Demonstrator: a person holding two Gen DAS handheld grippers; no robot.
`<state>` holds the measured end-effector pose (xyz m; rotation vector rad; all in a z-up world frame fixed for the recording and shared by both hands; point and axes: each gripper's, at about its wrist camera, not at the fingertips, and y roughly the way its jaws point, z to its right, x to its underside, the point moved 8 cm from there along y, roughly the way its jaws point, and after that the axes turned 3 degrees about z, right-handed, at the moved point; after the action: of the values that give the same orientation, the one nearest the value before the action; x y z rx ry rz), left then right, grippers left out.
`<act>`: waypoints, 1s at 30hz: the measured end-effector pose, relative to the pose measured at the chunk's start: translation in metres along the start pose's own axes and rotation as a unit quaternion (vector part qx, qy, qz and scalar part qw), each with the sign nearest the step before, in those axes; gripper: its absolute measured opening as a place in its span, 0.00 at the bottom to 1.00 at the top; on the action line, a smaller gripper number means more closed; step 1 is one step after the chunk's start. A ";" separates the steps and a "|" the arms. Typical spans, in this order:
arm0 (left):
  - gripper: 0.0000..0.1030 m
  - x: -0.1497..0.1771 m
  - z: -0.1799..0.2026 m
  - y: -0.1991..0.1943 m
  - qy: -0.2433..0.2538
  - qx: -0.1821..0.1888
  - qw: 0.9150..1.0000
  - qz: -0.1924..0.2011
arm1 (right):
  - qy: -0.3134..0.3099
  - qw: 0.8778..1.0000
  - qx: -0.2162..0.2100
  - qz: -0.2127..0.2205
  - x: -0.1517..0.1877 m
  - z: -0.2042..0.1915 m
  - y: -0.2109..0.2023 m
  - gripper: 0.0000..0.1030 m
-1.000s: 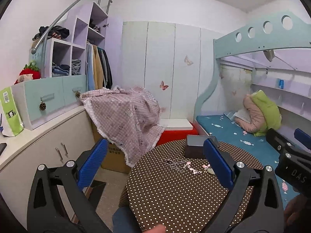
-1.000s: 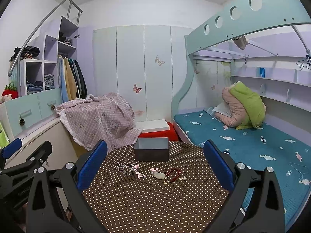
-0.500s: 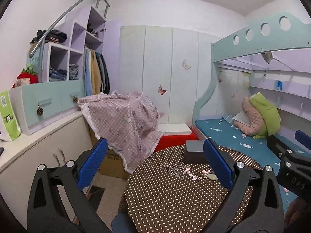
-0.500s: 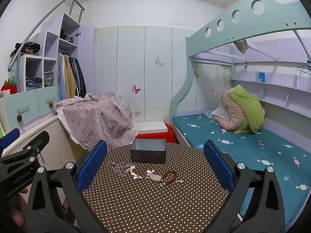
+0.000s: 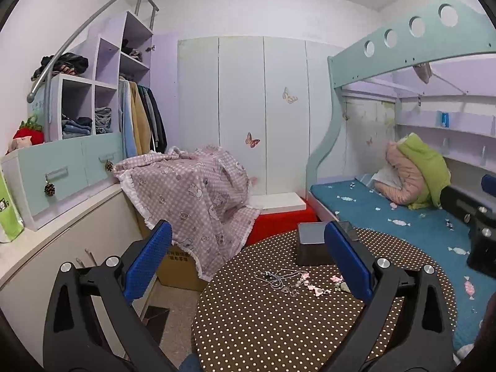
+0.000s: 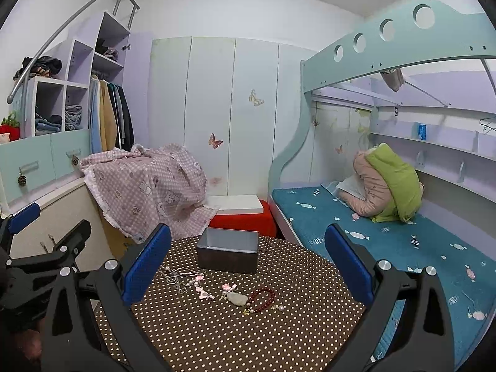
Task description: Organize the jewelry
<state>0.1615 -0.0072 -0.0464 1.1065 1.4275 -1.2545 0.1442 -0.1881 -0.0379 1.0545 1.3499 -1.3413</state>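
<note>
Jewelry lies in a row on a round table with a brown polka-dot cloth (image 6: 235, 334): a silver chain (image 6: 175, 274), pink-white charms (image 6: 203, 291), a pale stone (image 6: 237, 298) and a red bead bracelet (image 6: 263, 299). A dark open box (image 6: 228, 249) stands behind them, empty as far as I see. My right gripper (image 6: 248, 266) is open and empty, held above the table's near side. My left gripper (image 5: 248, 263) is open and empty, at the table's left; the chain (image 5: 276, 277) and box (image 5: 313, 246) show there too.
A bunk bed with a blue mattress (image 6: 387, 235) runs along the right. A pink checked cloth (image 6: 145, 186) drapes over something at the left, next to a counter with drawers (image 5: 46, 179). A red-and-white box (image 6: 241, 214) sits behind the table.
Both cameras have tilted and shifted slightly; the table and jewelry sit a little lower and closer in view. Both grippers stay open; no jewelry has moved.
</note>
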 end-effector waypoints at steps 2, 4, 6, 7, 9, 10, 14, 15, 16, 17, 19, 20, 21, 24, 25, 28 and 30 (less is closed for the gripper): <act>0.95 0.001 0.000 0.011 -0.001 0.002 1.000 -0.006 | 0.003 1.000 -0.001 -0.002 -0.001 0.002 0.007 0.93; 0.95 -0.003 0.001 0.019 -0.002 0.001 1.000 -0.005 | 0.007 1.000 -0.003 -0.005 -0.003 0.002 0.014 0.93; 0.95 -0.008 0.003 0.025 -0.003 0.001 1.000 -0.002 | 0.008 1.000 -0.003 -0.008 -0.005 0.002 0.019 0.93; 0.95 -0.010 0.003 0.026 -0.002 0.001 1.000 -0.001 | 0.008 1.000 -0.004 -0.010 -0.005 0.001 0.021 0.93; 0.95 -0.016 0.004 0.030 -0.002 0.000 1.000 0.000 | 0.008 1.000 -0.008 -0.014 -0.007 0.001 0.025 0.93; 0.95 -0.019 0.004 0.032 -0.003 0.001 1.000 0.000 | 0.008 1.000 -0.009 -0.015 -0.009 0.000 0.027 0.93; 0.95 -0.033 0.003 0.034 -0.003 0.000 1.000 0.002 | 0.011 1.000 -0.011 -0.019 -0.017 0.002 0.032 0.93; 0.95 -0.038 0.003 0.034 -0.005 0.000 1.000 0.002 | 0.011 1.000 -0.010 -0.020 -0.019 0.004 0.032 0.93; 0.95 -0.041 0.002 0.035 -0.008 0.001 1.000 0.002 | 0.013 1.000 -0.009 -0.020 -0.021 0.005 0.032 0.93; 0.95 -0.044 0.002 0.034 -0.010 0.002 1.000 0.002 | 0.016 1.000 -0.010 -0.021 -0.024 0.008 0.033 0.93; 0.95 -0.050 0.001 0.036 -0.014 0.005 1.000 -0.001 | 0.017 1.000 -0.008 -0.024 -0.027 0.011 0.034 0.93; 0.95 -0.052 0.001 0.036 -0.015 0.006 1.000 -0.002 | 0.018 0.999 -0.005 -0.026 -0.028 0.014 0.035 0.93; 0.95 -0.054 0.001 0.037 -0.016 0.006 1.000 -0.003 | 0.020 0.999 -0.004 -0.028 -0.028 0.016 0.036 0.93; 0.95 -0.056 0.004 0.041 -0.015 0.011 1.000 -0.009 | 0.023 0.999 -0.002 -0.038 -0.028 0.023 0.040 0.93; 0.95 -0.055 0.005 0.044 -0.012 0.011 1.000 -0.013 | 0.021 0.999 -0.002 -0.042 -0.026 0.025 0.043 0.93; 0.95 -0.043 0.007 0.058 -0.013 0.012 0.999 -0.039 | 0.021 0.998 -0.006 -0.057 -0.019 0.030 0.053 0.93; 0.95 -0.029 0.007 0.070 -0.008 0.010 0.998 -0.061 | 0.021 0.997 -0.005 -0.076 -0.008 0.034 0.064 0.93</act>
<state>0.2360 -0.0106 -0.0315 1.0321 1.4920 -1.3641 0.2095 -0.2196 -0.0422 0.9952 1.4916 -1.4290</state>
